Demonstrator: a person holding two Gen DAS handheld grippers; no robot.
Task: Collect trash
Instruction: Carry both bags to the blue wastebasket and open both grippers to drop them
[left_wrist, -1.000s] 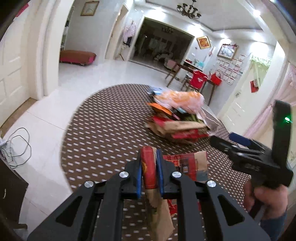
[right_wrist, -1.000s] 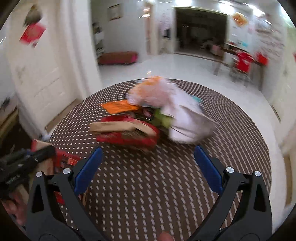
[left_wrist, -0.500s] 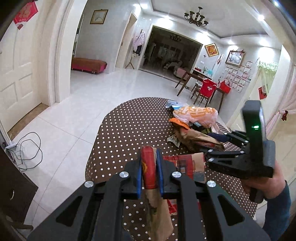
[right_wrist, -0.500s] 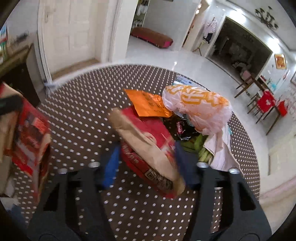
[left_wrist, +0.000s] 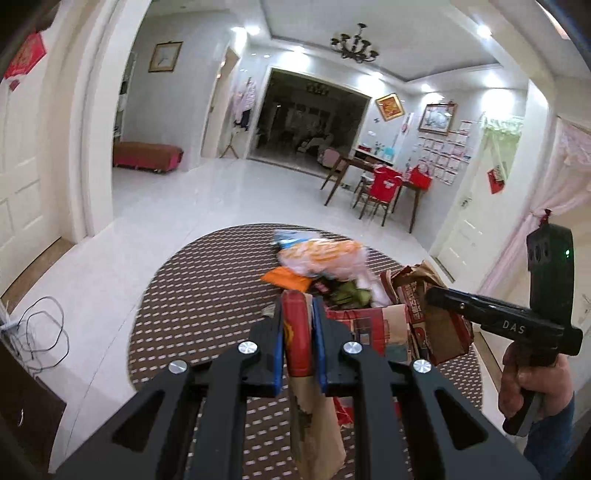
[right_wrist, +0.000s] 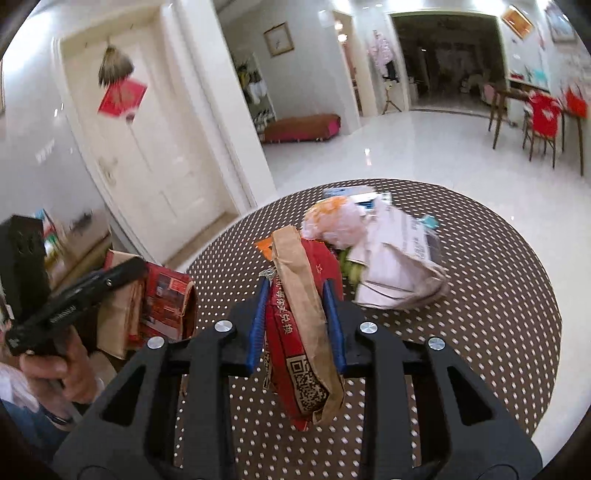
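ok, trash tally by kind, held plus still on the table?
Red-brown paper bags: 2, both held
Orange-print plastic bag: 1
Orange packet: 1
White mailer: 1
Blue-white packet: 1
Total: 6; green scraps too blurred to count

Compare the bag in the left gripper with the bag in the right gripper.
The left gripper pinches its paper bag by the rim, so it hangs open. The right gripper clamps its flattened bag across the body, folded shut. Both are red-and-brown printed paper, lifted off the table.

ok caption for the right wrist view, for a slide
Right gripper shut on a red and brown paper bag, lifted above the dotted tablecloth and remaining trash pile.
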